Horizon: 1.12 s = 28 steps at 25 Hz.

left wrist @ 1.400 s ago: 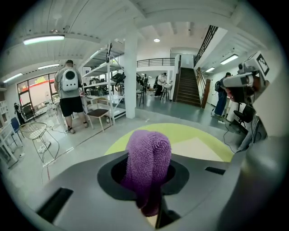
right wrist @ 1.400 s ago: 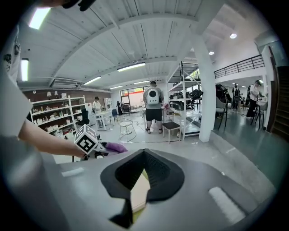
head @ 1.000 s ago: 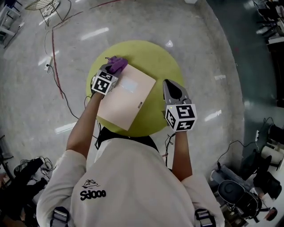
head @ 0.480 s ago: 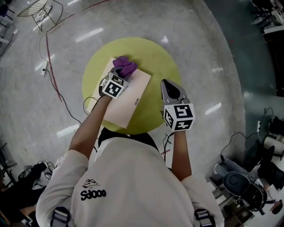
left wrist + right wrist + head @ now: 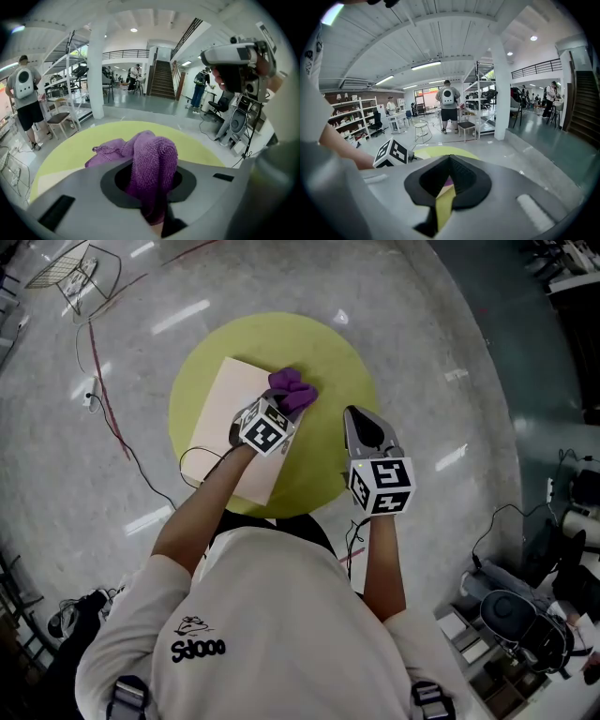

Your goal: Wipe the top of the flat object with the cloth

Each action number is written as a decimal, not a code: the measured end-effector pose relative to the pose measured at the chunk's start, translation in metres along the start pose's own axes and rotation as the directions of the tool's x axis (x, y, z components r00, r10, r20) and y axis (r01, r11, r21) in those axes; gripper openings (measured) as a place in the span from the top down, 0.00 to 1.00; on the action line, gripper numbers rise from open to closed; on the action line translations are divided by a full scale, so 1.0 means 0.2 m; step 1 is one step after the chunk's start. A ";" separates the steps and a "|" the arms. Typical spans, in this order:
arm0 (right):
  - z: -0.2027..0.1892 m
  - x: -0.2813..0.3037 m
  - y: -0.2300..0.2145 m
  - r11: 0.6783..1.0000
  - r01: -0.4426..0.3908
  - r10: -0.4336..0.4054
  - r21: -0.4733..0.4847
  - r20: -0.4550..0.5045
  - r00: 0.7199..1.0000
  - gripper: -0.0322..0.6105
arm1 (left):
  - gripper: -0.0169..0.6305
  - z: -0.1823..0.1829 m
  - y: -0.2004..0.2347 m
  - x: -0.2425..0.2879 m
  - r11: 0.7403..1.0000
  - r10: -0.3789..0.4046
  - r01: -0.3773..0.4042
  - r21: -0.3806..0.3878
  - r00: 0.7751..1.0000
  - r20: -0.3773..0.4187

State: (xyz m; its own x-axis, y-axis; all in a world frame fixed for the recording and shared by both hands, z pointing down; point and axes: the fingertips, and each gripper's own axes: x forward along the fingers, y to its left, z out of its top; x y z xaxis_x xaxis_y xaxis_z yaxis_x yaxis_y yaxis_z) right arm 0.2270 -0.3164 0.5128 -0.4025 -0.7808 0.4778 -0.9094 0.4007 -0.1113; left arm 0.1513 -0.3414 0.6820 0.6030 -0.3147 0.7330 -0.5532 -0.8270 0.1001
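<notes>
Count: one round yellow-green worktop [image 5: 342,352]. On it, one flat pale board [image 5: 220,409] and one purple cloth [image 5: 292,390]. Two tools: left tool [image 5: 283,407], right tool [image 5: 362,420]. One marker cube [image 5: 265,430] per tool, two cubes total.

Speckled grey floor [image 5: 450,352] with strip-light reflections and loose cables [image 5: 101,390]; round yellow-green table [image 5: 328,362] at centre. Beyond it, a large open hall: white column [image 5: 97,70], staircase [image 5: 162,82] (mezzanine railing alongside), open shelving [image 5: 351,117], ceiling tube lights [image 5: 425,65].
</notes>
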 end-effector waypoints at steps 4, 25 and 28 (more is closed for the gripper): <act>-0.01 -0.03 -0.02 1.000 0.019 -0.019 0.008 0.000 1.000 0.93 | 0.87 0.02 -0.12 0.03 0.993 -0.021 0.023 0.117 1.000 -0.022; 0.00 0.02 0.25 0.998 -0.019 0.019 0.052 0.006 1.000 0.93 | 0.87 -0.35 0.32 -0.38 0.980 0.190 -0.182 0.081 0.975 -0.115; 0.01 0.03 0.30 0.998 -0.029 0.029 0.051 0.010 1.000 0.93 | 0.87 -0.42 0.40 -0.48 0.974 0.225 -0.218 0.067 0.966 -0.130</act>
State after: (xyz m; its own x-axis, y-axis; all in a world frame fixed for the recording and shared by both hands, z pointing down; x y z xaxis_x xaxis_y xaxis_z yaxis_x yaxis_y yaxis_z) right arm 0.1706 -0.2985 0.5069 -0.4295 -0.7737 0.4657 -0.9014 0.3984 -0.1695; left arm 0.0005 -0.3385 0.6767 0.3829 -0.4293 0.8180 -0.6319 -0.7677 -0.1071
